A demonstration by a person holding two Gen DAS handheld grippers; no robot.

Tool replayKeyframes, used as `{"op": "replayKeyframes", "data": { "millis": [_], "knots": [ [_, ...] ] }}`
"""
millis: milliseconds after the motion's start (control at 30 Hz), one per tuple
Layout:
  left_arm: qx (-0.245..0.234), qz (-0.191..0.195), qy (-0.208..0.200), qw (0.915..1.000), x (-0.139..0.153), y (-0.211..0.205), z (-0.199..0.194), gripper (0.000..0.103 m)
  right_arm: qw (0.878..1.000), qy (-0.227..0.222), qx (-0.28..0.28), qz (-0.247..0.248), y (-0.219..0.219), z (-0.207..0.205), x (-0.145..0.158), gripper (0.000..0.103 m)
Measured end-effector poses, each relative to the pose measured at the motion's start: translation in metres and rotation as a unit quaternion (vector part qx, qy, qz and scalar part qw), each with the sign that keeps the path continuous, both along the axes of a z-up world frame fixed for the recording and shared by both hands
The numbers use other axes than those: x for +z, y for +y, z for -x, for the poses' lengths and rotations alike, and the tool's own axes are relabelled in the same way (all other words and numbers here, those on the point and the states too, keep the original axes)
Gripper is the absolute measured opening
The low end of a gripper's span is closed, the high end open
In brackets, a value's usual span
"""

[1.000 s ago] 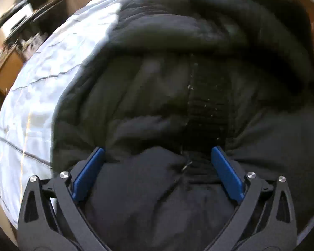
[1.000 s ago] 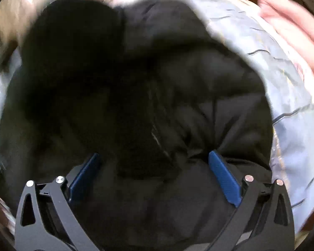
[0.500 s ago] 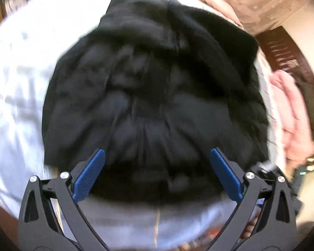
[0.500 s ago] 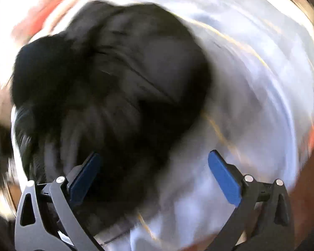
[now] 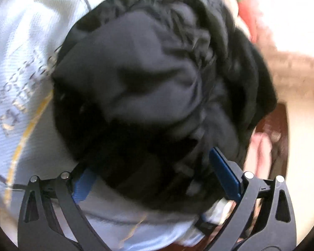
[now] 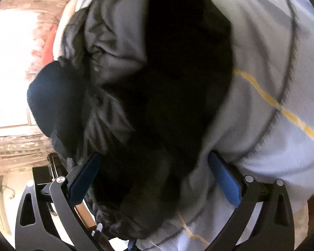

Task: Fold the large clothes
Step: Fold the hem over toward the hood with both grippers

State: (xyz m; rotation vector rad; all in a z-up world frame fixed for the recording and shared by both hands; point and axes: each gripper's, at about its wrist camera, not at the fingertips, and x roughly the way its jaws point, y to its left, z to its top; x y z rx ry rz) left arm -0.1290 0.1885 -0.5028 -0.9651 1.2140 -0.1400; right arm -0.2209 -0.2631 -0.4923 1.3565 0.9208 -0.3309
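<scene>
black jacket (image 5: 157,79) motion-blurred, folds unreadable, mattress lettering (image 5: 16,96) smeared, room edges blurred

Left claw (image 5: 155,173) and right claw (image 6: 155,177) both spread wide (blue pads apart), empty.

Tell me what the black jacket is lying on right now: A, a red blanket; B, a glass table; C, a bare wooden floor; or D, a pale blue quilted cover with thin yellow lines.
D: in both wrist views the black jacket lies bundled on the pale blue quilted cover, whose thin yellow lines show beside it.
</scene>
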Motion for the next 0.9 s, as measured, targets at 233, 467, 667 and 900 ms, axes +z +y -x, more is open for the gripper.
{"op": "replayKeyframes", "data": {
  "millis": [233, 467, 667, 900],
  "knots": [
    [0.055, 0.046, -0.011, 0.9973, -0.003, 0.006, -0.004, 0.081, 0.999, 0.002, -0.028, -0.028, 0.002, 0.0, -0.001, 0.102],
    [0.029, 0.028, -0.01, 0.9991, -0.009, 0.004, -0.007, 0.077, 0.997, -0.011, -0.036, -0.061, -0.003, 0.007, 0.022, 0.099],
    [0.016, 0.026, -0.006, 0.9995, -0.01, -0.001, -0.018, 0.079, 0.997, -0.013, -0.032, -0.073, -0.002, 0.012, 0.025, 0.099],
    [-0.005, 0.03, 0.003, 0.9995, -0.015, 0.001, -0.024, 0.067, 0.999, 0.0, 0.044, -0.007, 0.012, -0.029, 0.003, 0.081]
  ]
}}
